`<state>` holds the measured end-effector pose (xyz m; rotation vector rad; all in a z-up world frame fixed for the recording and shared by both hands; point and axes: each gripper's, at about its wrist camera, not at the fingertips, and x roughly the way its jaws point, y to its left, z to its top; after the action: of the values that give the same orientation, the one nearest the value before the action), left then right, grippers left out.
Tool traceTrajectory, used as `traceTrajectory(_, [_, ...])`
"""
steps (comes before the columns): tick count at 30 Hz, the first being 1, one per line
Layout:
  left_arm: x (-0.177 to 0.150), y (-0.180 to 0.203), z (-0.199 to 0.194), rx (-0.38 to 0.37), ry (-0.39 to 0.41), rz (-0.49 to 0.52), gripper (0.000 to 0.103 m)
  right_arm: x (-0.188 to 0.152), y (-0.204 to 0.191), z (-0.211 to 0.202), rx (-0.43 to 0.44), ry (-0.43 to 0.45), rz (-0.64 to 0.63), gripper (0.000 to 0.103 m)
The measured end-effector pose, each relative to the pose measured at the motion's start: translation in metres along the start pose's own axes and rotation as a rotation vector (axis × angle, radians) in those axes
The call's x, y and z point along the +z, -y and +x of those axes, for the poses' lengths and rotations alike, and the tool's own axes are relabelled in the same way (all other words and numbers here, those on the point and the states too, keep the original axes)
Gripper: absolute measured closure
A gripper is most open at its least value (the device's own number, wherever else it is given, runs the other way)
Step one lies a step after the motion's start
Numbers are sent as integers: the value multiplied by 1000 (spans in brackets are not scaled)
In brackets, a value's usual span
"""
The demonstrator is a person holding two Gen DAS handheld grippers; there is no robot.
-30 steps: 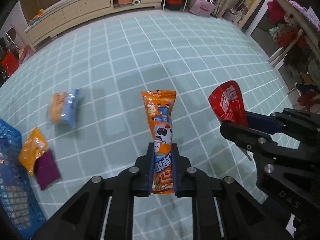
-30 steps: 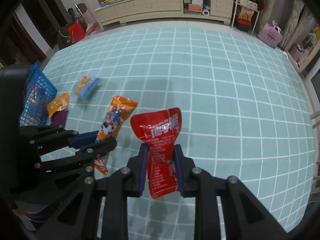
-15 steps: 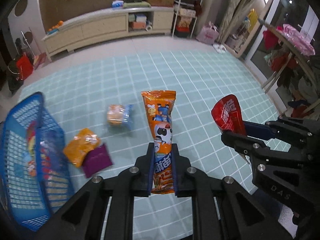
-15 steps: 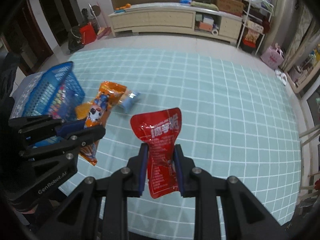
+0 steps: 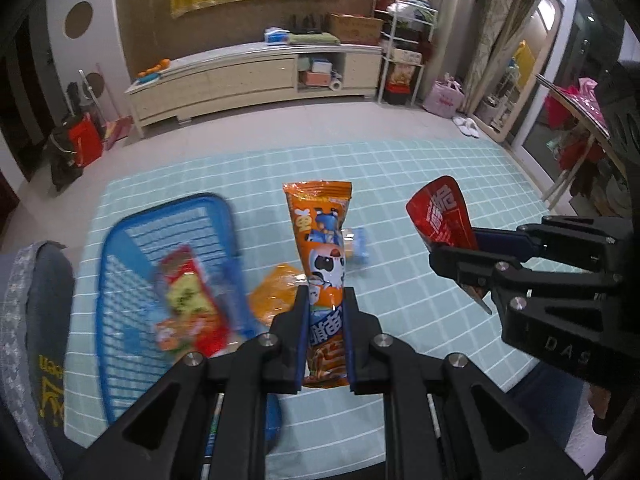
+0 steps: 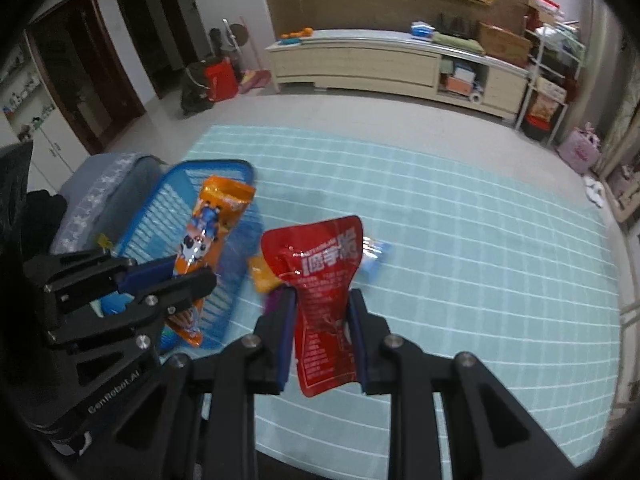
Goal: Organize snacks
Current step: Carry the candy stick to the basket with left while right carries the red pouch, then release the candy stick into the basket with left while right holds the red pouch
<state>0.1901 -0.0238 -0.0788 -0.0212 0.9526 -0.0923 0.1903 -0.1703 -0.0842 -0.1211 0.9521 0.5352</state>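
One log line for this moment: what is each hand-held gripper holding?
left hand-held gripper: shut on orange snack pack | right hand-held gripper: shut on red snack pouch | blue basket: on mat, holds snacks

Orange packet [image 5: 325, 264]: long, cartoon print, upright, lower end clamped. Red pouch [image 6: 326, 300]: glossy, white lettering, upright, pinched at its waist. Blue basket [image 5: 132, 240] on teal mat, snacks inside. Yellow-orange bag [image 5: 276, 296] and blue-ended pack [image 5: 357, 245] lie just beside the basket.
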Motion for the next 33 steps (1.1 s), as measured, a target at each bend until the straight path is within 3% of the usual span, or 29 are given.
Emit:
traceTrajectory(16, [-20, -114, -16, 87, -25, -97, 90, 38, -113, 56, 118, -43, -119, 74])
traceTrajectory(23, [-22, -150, 10, 89, -68, -146, 90, 50, -128, 95, 126, -98, -115, 74])
traceTrajectory(31, [-20, -163, 36, 86, -92, -164, 89, 54, -133, 120, 130, -135, -106, 73])
traceTrajectory(32, [-19, -165, 38, 92, -91, -163, 84, 55, -132, 121, 131, -136, -104, 73])
traceTrajectory(33, [-20, -167, 39, 96, -87, -163, 71, 54, -132, 121, 129, -134, -105, 73])
